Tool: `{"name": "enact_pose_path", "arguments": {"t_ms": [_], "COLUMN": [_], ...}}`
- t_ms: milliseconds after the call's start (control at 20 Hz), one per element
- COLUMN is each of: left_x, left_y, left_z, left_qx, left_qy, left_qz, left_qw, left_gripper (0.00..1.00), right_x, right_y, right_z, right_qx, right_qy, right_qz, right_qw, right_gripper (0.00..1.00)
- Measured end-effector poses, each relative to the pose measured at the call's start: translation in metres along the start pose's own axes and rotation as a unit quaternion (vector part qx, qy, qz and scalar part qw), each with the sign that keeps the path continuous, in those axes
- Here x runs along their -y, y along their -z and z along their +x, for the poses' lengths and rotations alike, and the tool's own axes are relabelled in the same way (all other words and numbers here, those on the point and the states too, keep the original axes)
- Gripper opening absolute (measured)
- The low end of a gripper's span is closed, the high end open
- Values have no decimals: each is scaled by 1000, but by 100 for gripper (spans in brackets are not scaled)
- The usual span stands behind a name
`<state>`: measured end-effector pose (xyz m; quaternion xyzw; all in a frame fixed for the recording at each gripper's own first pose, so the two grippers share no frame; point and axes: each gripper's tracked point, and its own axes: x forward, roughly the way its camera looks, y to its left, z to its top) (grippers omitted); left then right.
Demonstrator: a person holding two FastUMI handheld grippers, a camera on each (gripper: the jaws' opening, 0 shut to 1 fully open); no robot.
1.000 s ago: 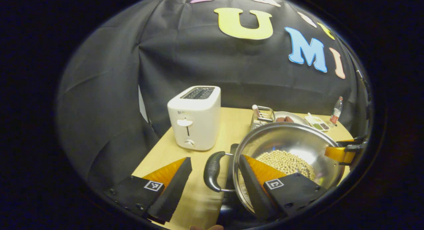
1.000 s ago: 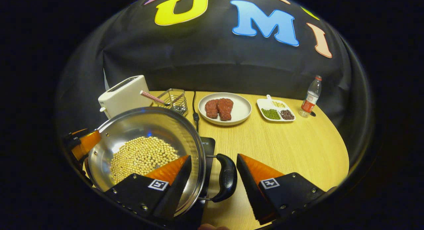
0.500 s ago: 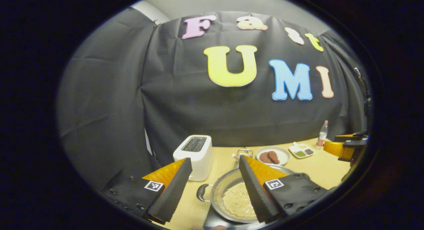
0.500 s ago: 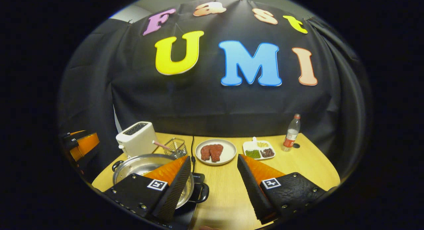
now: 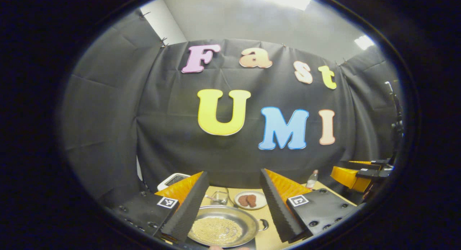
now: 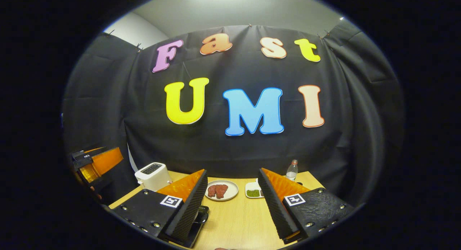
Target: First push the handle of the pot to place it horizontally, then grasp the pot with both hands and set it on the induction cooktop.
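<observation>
**Inspector:** Pot (image 5: pixel 223 229): lying below and between the left gripper (image 5: pixel 234 203) fingers, clear of both. Those fingers stand spread apart, holding nothing. The right gripper (image 6: pixel 232 203) is likewise released, with only bare table (image 6: pixel 234 221) beyond its fingertips.

**Clerk:** And where does the pot sit?

**Inspector:** On the table, low in the left gripper view, pale beans covering its bottom. One side handle (image 5: pixel 264 225) sticks out level on its right. A dark slab shows just under its near rim; I judge that to be the induction cooktop (image 5: pixel 248 244), though little of it is visible. A dark corner by the right gripper's left finger may be the same unit.

**Clerk:** Surroundings?

**Inspector:** Toaster (image 6: pixel 153 175), plate of meat (image 6: pixel 221 190) and bottle (image 6: pixel 292 170) stand farther back, well apart from the pot.

**Clerk:** Which step?

**Inspector:** By my reading, the placing step looks complete. The next move calls for nothing more than keeping both grippers clear.
</observation>
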<state>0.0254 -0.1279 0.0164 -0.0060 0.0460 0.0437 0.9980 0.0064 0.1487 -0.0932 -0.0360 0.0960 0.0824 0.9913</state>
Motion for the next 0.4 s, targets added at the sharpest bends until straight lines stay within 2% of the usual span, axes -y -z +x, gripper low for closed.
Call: {"name": "enact_pose_path", "arguments": {"t_ms": [50,100,200,250,300,350,400], "left_x": [10,21,43,55,63,68,74], "left_y": [-9,-19,-23,-21,-24,-30,-33], "left_z": [0,-2,-4,-5,-8,-9,-10], "left_qx": [9,16,10,4,5,8,8], "left_qy": [5,12,29,40,45,48,52], "left_qz": [2,1,-13,-21,-26,-26,-25], "left_qw": [1000,1000,999,999,999,998,998], "left_gripper": [95,100,91,95,95,91,92], "right_x": [5,12,25,29,34,40,47], "right_y": [-10,-19,-32,-35,-41,-44,-47], "right_z": [-6,-12,-21,-26,-27,-29,-31], "right_qx": [5,12,16,17,21,26,27], "right_qy": [3,9,19,21,26,33,43], "right_qz": [4,7,8,9,12,14,16], "right_qw": [1000,1000,1000,1000,999,999,999], "right_gripper": [88,88,88,88,89,90,90]}}
